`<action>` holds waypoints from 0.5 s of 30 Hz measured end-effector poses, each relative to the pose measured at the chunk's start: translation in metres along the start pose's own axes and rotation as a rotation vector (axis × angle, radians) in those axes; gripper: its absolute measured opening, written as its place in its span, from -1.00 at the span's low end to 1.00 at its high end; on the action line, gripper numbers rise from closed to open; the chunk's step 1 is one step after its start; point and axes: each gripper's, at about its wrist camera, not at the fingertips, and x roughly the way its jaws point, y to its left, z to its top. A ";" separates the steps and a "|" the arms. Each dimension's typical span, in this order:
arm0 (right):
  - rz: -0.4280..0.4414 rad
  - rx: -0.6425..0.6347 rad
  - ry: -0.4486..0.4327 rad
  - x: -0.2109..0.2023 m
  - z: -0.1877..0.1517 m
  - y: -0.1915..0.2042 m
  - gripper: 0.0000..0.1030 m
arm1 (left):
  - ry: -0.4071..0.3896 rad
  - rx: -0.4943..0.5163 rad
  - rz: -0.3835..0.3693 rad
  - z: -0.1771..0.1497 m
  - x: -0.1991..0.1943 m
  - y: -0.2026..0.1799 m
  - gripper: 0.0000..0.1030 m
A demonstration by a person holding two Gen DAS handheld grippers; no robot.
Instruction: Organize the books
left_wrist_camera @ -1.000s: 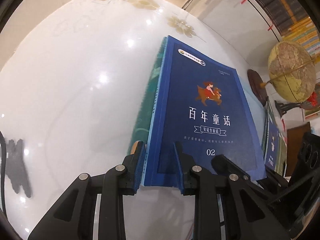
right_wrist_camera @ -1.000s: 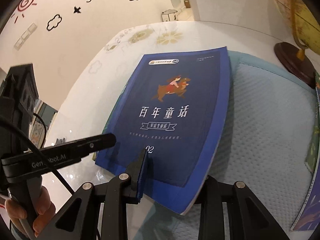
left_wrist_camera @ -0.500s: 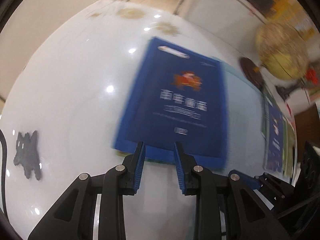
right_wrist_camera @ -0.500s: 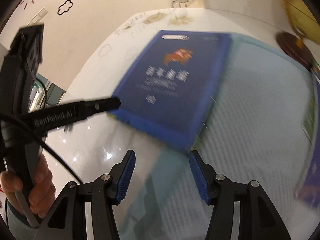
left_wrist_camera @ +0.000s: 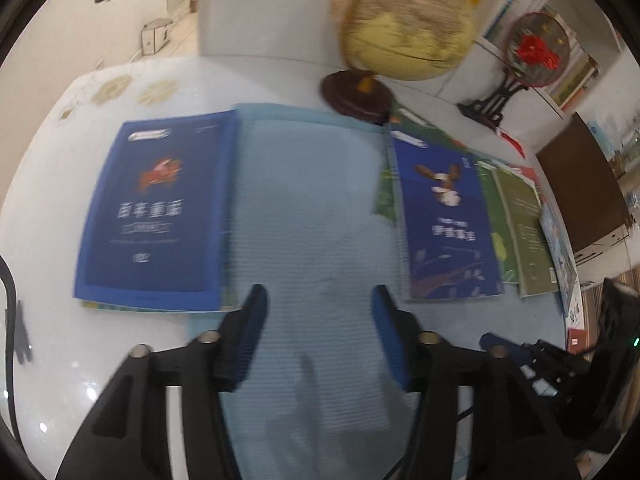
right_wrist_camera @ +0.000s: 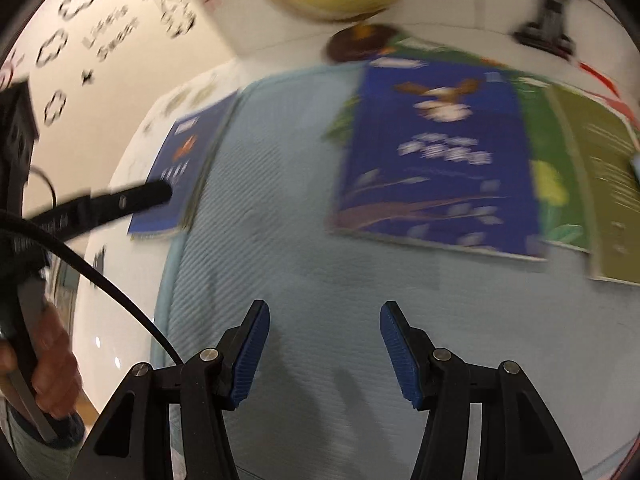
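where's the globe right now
In the left wrist view the globe stands at the table's far edge, its dark base just beyond the light blue mat.

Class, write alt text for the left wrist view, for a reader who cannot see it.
The left hand-held gripper hangs open and empty over a light blue mat, its jaws having just opened. A dark blue book lies at the mat's left edge, a second blue book tops overlapping books on the right, and a globe stands behind.

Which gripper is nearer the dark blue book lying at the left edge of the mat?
Left. The left gripper hovers open over the mat, just right of the book's near corner. The right gripper is open too, further right along the mat, toward the spread of other books.
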 end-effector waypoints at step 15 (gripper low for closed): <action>-0.044 0.079 -0.099 -0.052 0.036 -0.117 0.53 | 0.005 -0.003 0.001 0.015 0.052 -0.091 0.43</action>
